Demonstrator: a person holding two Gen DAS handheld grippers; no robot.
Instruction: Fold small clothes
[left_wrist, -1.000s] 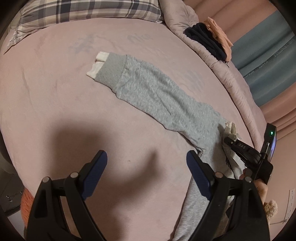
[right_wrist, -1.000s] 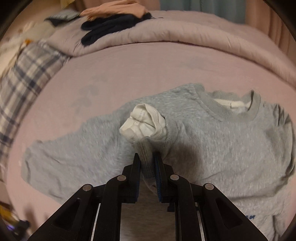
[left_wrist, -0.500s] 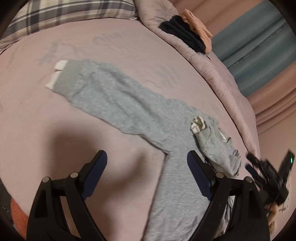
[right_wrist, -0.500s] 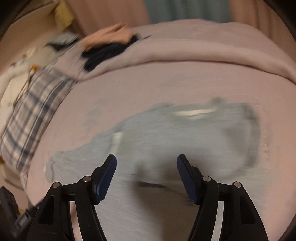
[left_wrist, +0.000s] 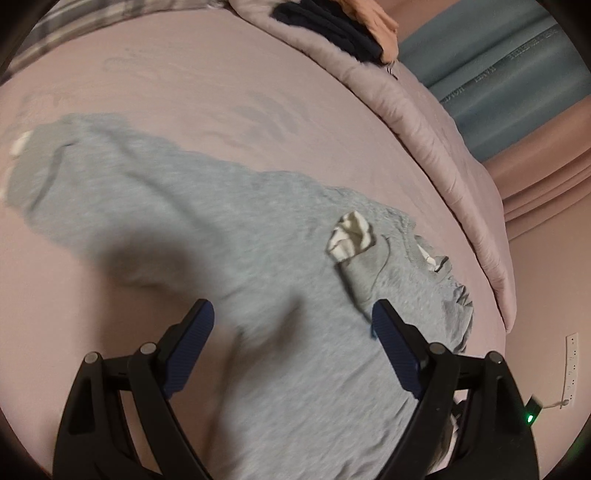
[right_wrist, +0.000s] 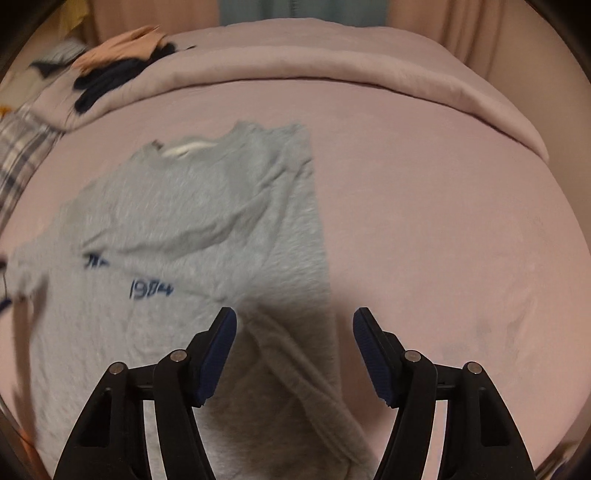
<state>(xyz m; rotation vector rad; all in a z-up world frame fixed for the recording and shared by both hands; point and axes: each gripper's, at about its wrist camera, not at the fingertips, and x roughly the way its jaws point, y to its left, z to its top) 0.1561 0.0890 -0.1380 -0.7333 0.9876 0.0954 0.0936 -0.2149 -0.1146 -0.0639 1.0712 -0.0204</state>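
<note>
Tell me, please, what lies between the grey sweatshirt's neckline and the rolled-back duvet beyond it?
Only bare pink sheet lies between the grey sweatshirt and the duvet, as the right wrist view shows.

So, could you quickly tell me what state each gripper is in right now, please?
Left gripper: open, holding nothing, above the grey sweatshirt.
Right gripper: just opened, holding nothing.

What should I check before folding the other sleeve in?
1. Right tongs open, jaws just opened, nothing between them: ok.
2. Left tongs open and empty: ok.
3. Right sleeve folded onto the sweatshirt: ok.
4. Left sleeve still stretched out flat: ok.
5. Left cuff in view, blurred: cannot tell how it lies.
6. Body wrinkled near the collar: not ok.
</note>
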